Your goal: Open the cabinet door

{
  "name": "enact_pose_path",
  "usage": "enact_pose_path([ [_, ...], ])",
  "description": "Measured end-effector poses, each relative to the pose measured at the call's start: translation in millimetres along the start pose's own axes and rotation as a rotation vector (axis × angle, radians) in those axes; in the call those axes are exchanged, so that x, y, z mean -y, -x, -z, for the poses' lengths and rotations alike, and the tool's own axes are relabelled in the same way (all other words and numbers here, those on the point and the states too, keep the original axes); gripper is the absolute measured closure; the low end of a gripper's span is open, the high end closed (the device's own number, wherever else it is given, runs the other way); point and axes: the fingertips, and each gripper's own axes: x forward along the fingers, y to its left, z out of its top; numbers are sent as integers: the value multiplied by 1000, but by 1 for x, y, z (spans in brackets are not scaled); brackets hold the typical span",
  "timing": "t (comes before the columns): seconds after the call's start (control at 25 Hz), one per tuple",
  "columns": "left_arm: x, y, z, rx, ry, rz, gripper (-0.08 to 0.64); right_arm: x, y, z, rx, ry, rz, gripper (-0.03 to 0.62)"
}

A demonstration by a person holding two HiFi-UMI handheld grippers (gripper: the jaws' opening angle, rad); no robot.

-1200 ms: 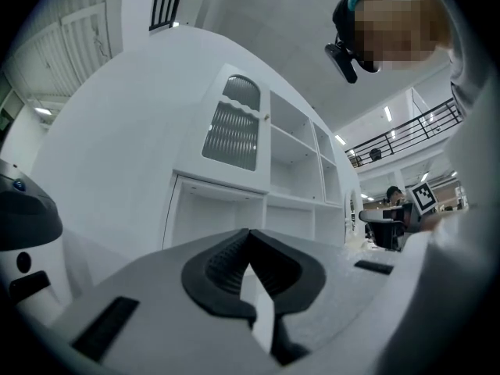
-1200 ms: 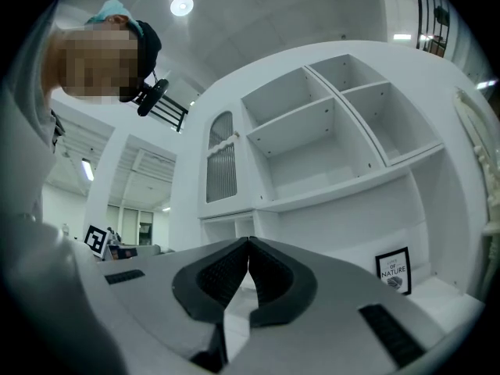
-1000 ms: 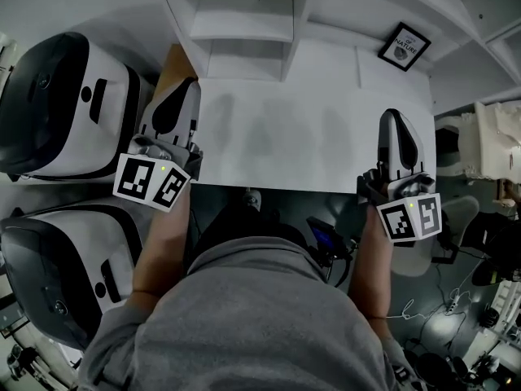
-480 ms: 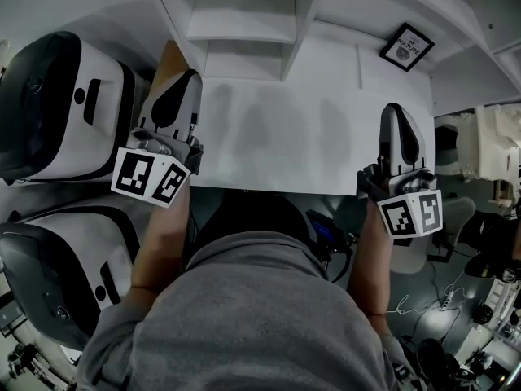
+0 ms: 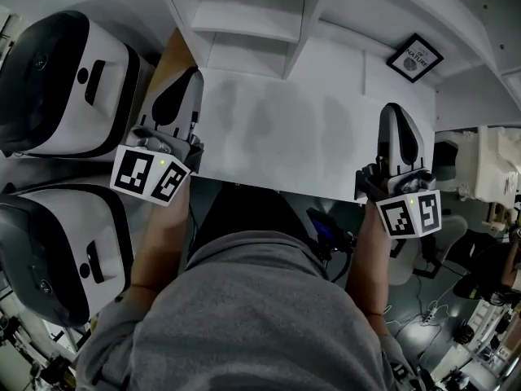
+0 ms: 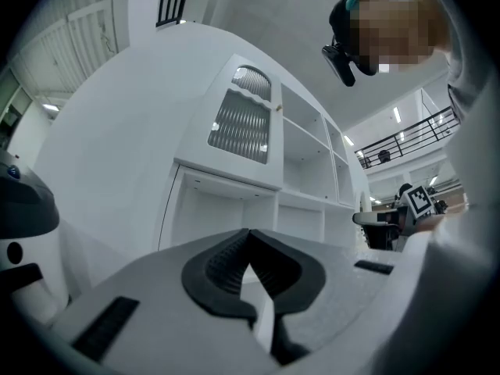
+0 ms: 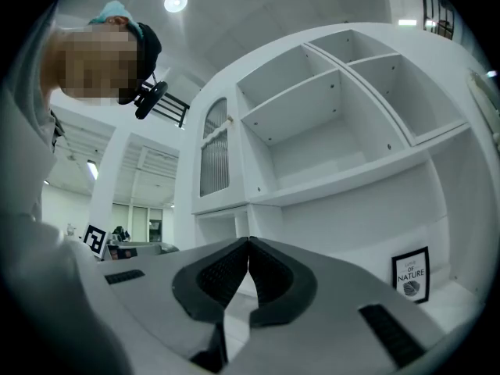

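Currently no step is done: the ribbed-glass cabinet door (image 6: 241,123) above the counter's (image 5: 277,137) left end appears shut. Left gripper (image 6: 248,239) and right gripper (image 7: 248,244), both closed and empty, hover near the counter's front edge, well apart from it.

A: Left of the counter (image 5: 277,137)?
B: Two machines (image 5: 61,88), one behind the other.
A: Back right on the counter?
B: Framed print (image 5: 416,58), below the open shelves (image 7: 328,123).
A: Cabinet door (image 7: 213,153)?
B: Left of those shelves, upper level.

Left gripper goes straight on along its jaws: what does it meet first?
Most likely the open low niche below the ribbed cabinet door: the left gripper, shut and empty, points into it. Depth is unclear.
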Motion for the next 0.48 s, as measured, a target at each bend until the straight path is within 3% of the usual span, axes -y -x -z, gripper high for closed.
enact_pose_path([
  [0.48,37,12,1,15,-22,-72,554,14,12,-6,19,-17,-90,566],
])
